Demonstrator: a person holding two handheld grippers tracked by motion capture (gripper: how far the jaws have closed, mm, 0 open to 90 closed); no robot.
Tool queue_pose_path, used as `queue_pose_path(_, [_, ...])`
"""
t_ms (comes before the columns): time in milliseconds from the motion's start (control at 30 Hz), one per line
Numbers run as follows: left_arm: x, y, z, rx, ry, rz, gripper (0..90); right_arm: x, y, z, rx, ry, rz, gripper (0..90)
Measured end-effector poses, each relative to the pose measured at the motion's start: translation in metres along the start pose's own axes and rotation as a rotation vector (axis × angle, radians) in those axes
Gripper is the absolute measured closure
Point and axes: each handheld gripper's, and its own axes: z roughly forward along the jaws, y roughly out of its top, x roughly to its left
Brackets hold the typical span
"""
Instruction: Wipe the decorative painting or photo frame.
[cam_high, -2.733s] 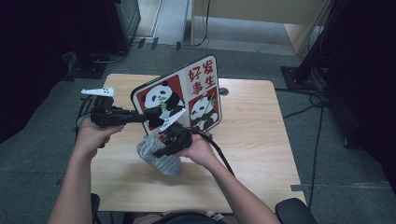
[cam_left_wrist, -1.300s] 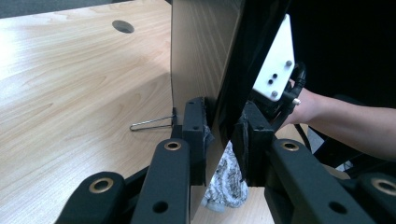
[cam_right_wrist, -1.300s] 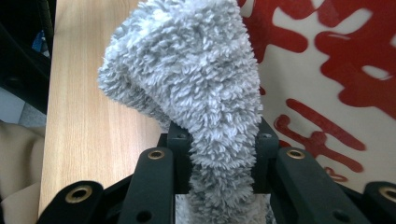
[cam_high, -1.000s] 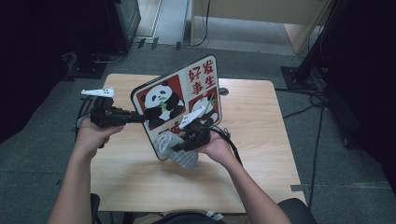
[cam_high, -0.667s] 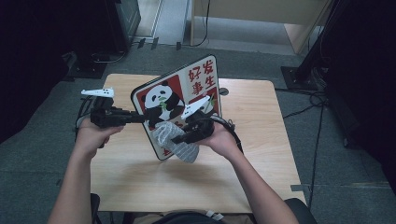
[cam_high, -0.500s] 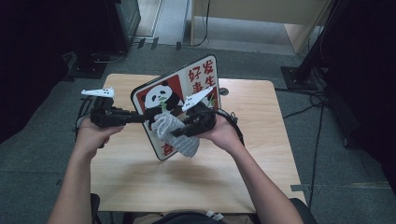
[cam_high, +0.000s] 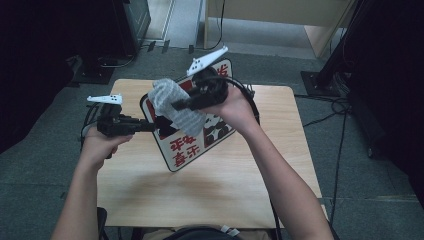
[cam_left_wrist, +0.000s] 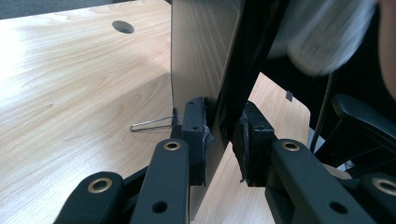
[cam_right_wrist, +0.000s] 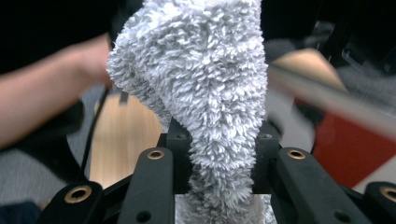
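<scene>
A board printed with pandas and red characters (cam_high: 192, 147) hangs tilted over the wooden table (cam_high: 280, 170). My left gripper (cam_high: 149, 126) is shut on its left edge. In the left gripper view the board (cam_left_wrist: 201, 56) stands edge-on between the clamped pads of that gripper (cam_left_wrist: 219, 135). My right gripper (cam_high: 181, 104) is shut on a grey fluffy cloth (cam_high: 172, 102), held over the board's upper part. In the right gripper view the cloth (cam_right_wrist: 205, 88) rises between the jaws of the right gripper (cam_right_wrist: 217, 140), with the blurred board (cam_right_wrist: 345, 144) behind it.
A thin wire stand (cam_left_wrist: 152, 123) juts from the board's back above the table. The tabletop has a round cable hole (cam_left_wrist: 122, 26). Cables trail over the table's far right corner (cam_high: 252, 95). Dark equipment stands (cam_high: 330, 75) flank the table on the grey floor.
The right gripper has carried the cloth from the board's lower edge up and away to its top. The board has swung round, so its red characters now lie at the near end.
</scene>
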Motion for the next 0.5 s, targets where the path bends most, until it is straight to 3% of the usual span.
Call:
queue_pose_path(100, [0.000, 0.000, 0.000, -0.001, 0.002, 0.003, 75.8, -0.001, 0.023, -0.005, -0.024, -0.018, -0.009, 68.8])
queue_pose_path(233, [-0.001, 0.000, 0.000, -0.004, 0.004, 0.004, 75.8, -0.007, 0.050, -0.001, -0.012, -0.041, 0.018, 68.5])
queue_pose_path(367, [0.000, 0.000, 0.000, -0.007, 0.008, 0.011, 75.9, -0.011, 0.071, 0.015, 0.022, -0.064, 0.017, 67.9])
queue_pose_path(500, [0.000, 0.000, -0.001, -0.010, 0.012, 0.017, 76.1, -0.015, 0.077, 0.038, 0.064, -0.066, 0.044, 67.1])
